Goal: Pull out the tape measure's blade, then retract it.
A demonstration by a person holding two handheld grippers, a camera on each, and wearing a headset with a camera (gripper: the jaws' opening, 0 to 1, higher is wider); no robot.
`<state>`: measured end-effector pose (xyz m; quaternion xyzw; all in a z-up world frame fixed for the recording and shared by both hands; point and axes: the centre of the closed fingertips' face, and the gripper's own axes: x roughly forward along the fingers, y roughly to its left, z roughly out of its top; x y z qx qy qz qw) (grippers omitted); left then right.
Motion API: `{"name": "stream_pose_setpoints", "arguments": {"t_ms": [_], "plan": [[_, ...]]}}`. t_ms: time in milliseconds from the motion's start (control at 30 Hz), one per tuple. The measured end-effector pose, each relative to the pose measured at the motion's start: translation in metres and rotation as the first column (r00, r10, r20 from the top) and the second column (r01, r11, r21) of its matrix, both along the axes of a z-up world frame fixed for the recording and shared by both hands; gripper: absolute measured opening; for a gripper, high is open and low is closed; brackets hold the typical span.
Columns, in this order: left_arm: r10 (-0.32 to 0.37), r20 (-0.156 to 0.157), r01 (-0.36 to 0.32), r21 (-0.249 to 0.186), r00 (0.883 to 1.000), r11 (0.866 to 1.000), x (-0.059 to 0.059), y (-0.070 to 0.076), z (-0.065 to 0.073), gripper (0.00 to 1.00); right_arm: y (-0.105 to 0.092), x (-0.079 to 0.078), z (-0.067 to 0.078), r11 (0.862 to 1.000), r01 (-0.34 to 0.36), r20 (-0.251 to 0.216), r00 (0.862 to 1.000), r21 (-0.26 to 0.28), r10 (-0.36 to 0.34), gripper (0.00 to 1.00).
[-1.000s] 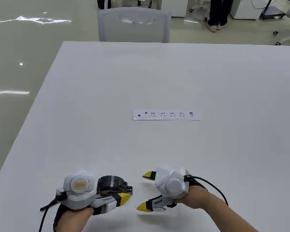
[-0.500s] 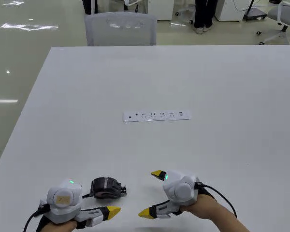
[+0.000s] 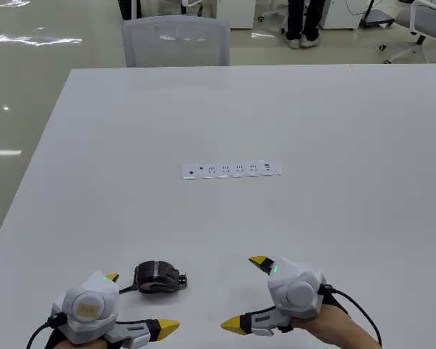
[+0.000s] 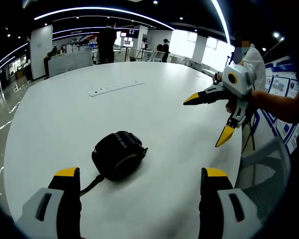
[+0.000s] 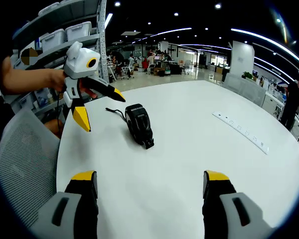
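The black tape measure (image 3: 158,277) lies on the white table (image 3: 225,109) near its front edge, blade in, with a short black strap trailing. My left gripper (image 3: 139,302) stands open just in front of it, apart from it. In the left gripper view the tape measure (image 4: 119,154) sits between and beyond my open left gripper (image 4: 141,173). My right gripper (image 3: 245,292) is open to the right, holding nothing. The right gripper view has the tape measure (image 5: 139,124) ahead of my right gripper (image 5: 149,175), with the left gripper (image 5: 100,110) behind it.
A white power strip (image 3: 231,169) lies flat at the table's middle. A grey chair (image 3: 176,40) stands at the far edge. A person's legs (image 3: 305,22) show beyond, on the glossy floor. Bare tabletop spreads right and far.
My left gripper has let go of the tape measure and drawn back toward the near edge. The right gripper has moved a little to the right, away from the tape measure.
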<state>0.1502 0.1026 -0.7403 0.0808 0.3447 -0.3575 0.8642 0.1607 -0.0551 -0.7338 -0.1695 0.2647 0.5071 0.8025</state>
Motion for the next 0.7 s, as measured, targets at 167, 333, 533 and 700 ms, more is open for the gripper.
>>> {"name": "stream_pose_setpoints", "arguments": {"t_ms": [167, 333, 533, 700], "plan": [[0.004, 0.009, -0.004, -0.016, 1.000, 1.000, -0.005, 0.000, 0.007, 0.99, -0.010, -0.008, 0.006, 0.999, 0.033, 0.000, 0.999, 0.012, -0.033, 0.91], [0.000, 0.018, 0.000, 0.000, 1.000, 1.000, -0.012, 0.001, 0.008, 0.99, -0.015, -0.017, 0.010, 0.998, 0.051, -0.001, 0.999, 0.024, -0.051, 0.93], [0.002, 0.022, -0.002, 0.002, 1.000, 1.000, -0.022, 0.008, 0.009, 0.99, -0.022, -0.024, 0.014, 0.996, 0.080, 0.003, 0.997, 0.035, -0.081, 0.93], [0.008, 0.036, -0.008, 0.008, 0.999, 1.000, -0.028, 0.012, 0.013, 0.99, -0.031, -0.028, 0.017, 0.993, 0.110, 0.007, 0.994, 0.038, -0.111, 0.94]]}}
